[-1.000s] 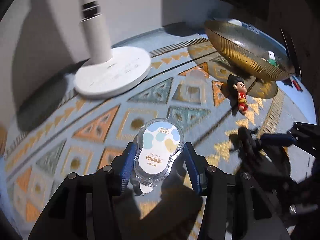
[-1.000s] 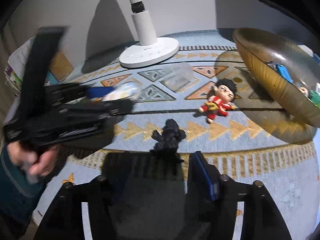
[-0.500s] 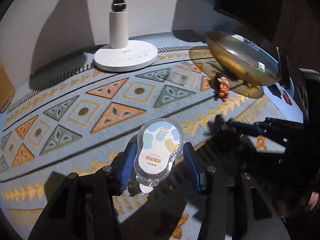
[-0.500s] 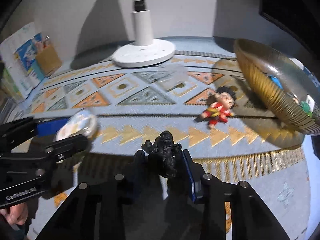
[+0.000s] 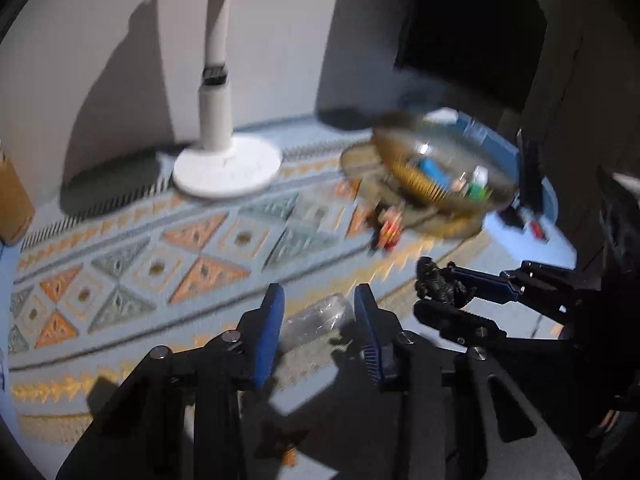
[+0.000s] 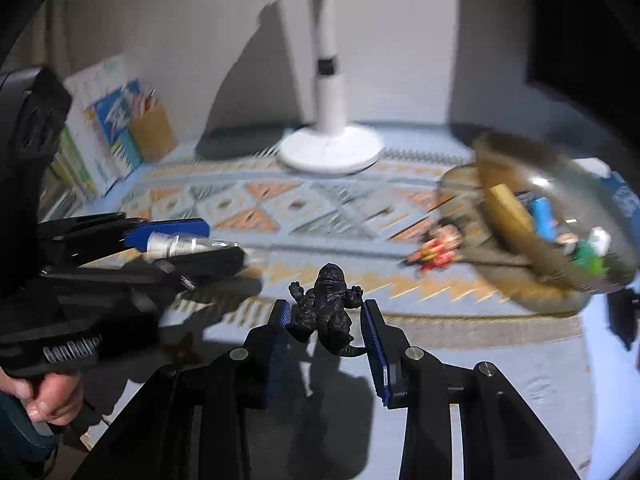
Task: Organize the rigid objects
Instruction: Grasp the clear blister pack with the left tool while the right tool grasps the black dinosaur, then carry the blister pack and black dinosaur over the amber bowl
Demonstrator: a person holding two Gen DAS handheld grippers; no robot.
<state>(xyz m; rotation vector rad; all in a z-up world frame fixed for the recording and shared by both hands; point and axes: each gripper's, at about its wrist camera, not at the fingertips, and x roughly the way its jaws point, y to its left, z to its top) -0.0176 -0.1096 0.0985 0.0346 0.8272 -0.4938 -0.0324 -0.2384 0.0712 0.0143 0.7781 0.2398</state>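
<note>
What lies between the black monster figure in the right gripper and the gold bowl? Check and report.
Only one thing. The black monster figure is clamped in the right gripper, lifted off the rug. Toward the gold bowl, the red doll lies on the rug by its base, below a raised path. Otherwise nothing visible.

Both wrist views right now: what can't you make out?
- Clear case in left tool, left view: label blurred, partly behind a finger.
- Gold bowl contents, both views: motion-blurred.
- Red figurine on mat: smeared.
- Black monster figure in right tool: lower body hidden.
</note>
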